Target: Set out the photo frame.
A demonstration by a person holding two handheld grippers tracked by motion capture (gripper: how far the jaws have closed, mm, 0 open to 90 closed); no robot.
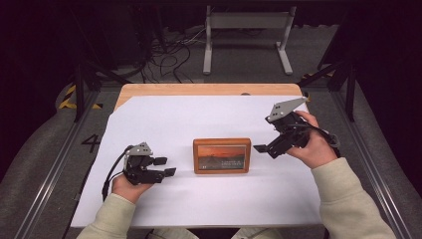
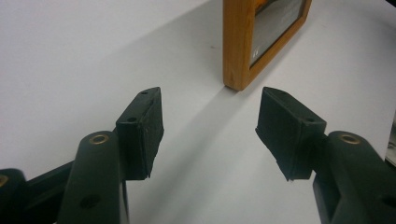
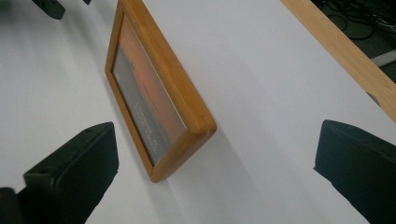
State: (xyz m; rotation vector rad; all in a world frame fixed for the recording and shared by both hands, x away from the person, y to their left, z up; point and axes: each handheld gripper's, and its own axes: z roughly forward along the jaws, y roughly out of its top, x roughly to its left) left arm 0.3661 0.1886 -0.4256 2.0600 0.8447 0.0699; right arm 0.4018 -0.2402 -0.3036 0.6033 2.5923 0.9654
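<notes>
A wooden picture frame [image 1: 222, 156] with an orange sunset picture lies flat in the middle of the white sheet [image 1: 199, 199]. My left gripper [image 1: 167, 166] rests low on the sheet just left of the frame, open, with nothing between its jaws. In the left gripper view its jaws [image 2: 210, 126] point at the frame's near corner [image 2: 243, 42]. My right gripper [image 1: 265, 149] hangs tilted above the sheet just right of the frame, open and empty. The right gripper view has the frame [image 3: 154, 93] ahead between the wide-apart jaws [image 3: 219, 158], with the left gripper's fingertips [image 3: 46, 7] beyond.
The white sheet covers most of a wooden table, whose far edge [image 1: 209, 89] shows bare. Behind the table, on the floor, stand a grey metal stand [image 1: 246, 30] and loose cables [image 1: 169, 55]. Black frame posts [image 1: 79, 89] flank the table.
</notes>
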